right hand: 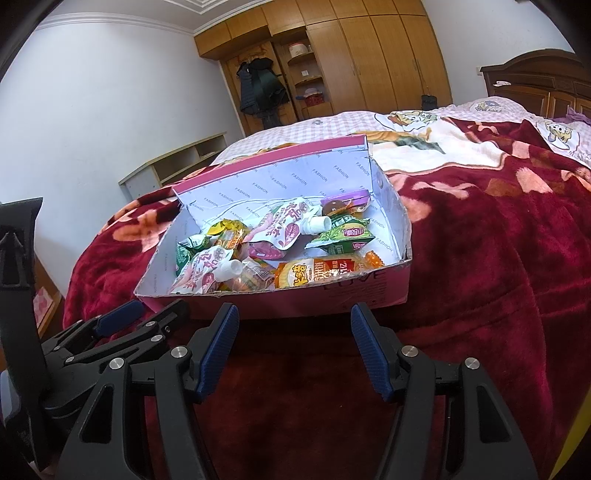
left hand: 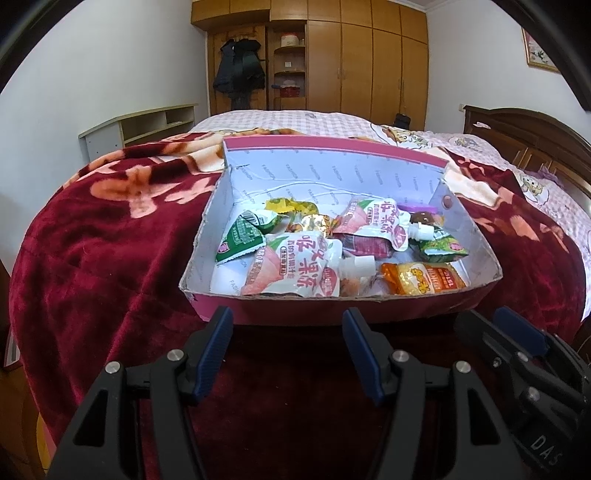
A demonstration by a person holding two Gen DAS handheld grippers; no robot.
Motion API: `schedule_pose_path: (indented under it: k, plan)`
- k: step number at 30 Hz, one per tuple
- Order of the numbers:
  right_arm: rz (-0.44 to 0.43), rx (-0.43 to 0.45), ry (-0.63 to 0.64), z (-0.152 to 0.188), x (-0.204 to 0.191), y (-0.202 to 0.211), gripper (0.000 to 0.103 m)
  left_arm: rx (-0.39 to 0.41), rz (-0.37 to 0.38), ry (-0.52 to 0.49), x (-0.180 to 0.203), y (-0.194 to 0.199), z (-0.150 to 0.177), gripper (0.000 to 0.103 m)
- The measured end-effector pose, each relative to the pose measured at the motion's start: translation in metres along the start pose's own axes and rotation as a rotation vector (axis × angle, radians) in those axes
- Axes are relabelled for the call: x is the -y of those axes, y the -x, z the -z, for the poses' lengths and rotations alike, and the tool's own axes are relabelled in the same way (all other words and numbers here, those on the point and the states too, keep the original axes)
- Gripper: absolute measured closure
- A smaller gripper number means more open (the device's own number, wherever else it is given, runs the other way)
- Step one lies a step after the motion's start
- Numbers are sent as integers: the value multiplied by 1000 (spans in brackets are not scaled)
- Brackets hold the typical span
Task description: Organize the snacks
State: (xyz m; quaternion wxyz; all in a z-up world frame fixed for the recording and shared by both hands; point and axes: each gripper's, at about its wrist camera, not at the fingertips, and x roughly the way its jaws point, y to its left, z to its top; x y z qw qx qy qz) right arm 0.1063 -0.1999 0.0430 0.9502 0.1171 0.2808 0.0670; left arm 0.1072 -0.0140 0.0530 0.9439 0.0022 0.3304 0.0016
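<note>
Two grippers, left gripper and right gripper, hover at six o'clock of the pink box on the bed, fingers spread wide, gripping nothing. Snacks already lie heaped inside, walls keeping them corralled.

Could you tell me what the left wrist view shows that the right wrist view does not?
Only the left wrist view shows a framed picture on the wall. Only the right wrist view shows white ceiling moulding. Both share the pink box of snacks on the red blanket, the orange packet, both spouted pouches, the wardrobe, and the open left gripper and right gripper, neither holding anything.
</note>
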Motion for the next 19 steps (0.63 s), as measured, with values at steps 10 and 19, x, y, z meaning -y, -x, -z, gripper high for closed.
schedule_pose_path:
  k: [10,19]
  plan:
    - [-1,-1,0,0,0,0,38,-12,0,10,0,-1,0,38]
    - [0,4,1,0,-3,3,38,-21,5,15,-1,-1,1,38]
